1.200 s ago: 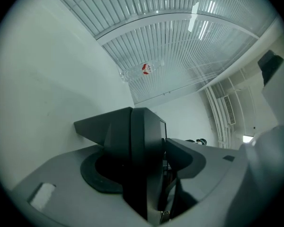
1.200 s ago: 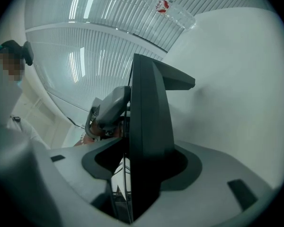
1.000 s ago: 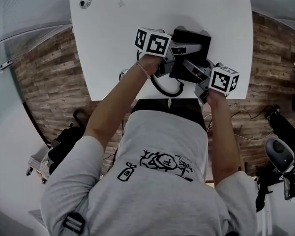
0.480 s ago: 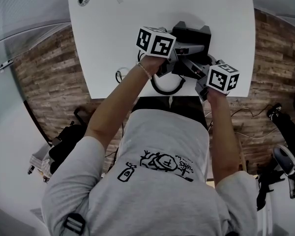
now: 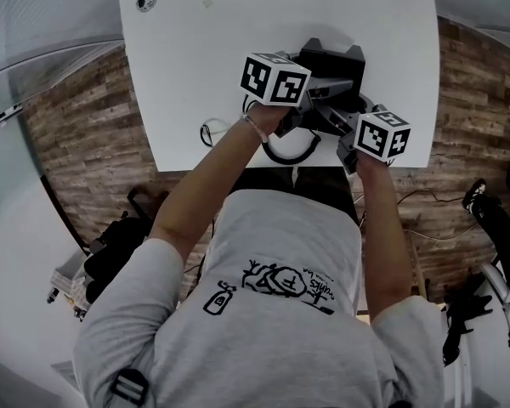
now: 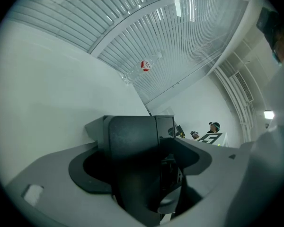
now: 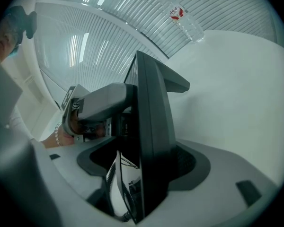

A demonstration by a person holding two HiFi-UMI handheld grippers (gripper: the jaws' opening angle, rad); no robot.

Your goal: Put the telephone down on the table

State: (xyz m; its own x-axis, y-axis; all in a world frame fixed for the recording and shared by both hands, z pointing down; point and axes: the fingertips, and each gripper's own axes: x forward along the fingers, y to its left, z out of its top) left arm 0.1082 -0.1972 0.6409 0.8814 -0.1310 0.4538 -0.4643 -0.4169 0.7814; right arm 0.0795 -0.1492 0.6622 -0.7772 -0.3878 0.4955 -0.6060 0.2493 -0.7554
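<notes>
tabletop (image 5: 204,66): plain white slab with rounded corners, mostly bare
telephone (image 5: 331,62): black desk model, sitting on the tabletop close to the near edge, right of the middle
cord (image 5: 289,153): black curly one, looping at that near edge just below the telephone
left tongs (image 5: 321,92): reaching in from the left; jaws have just been opening and stand wide, with the dark body of the telephone between them, not squeezed as far as I can see
right tongs (image 5: 344,116): coming in from the near right; also just been opening, wide now, with the telephone's edge standing between the jaws
far left corner: a small round disc (image 5: 147,3) lying flat on the white (can't tell what it is)
bottle (image 6: 144,66): clear, red label, at the far side of the tabletop
floor (image 5: 76,134): wood planks in mixed browns, all round the tabletop
wall (image 6: 194,41): pale ribbed panelling behind the tabletop
</notes>
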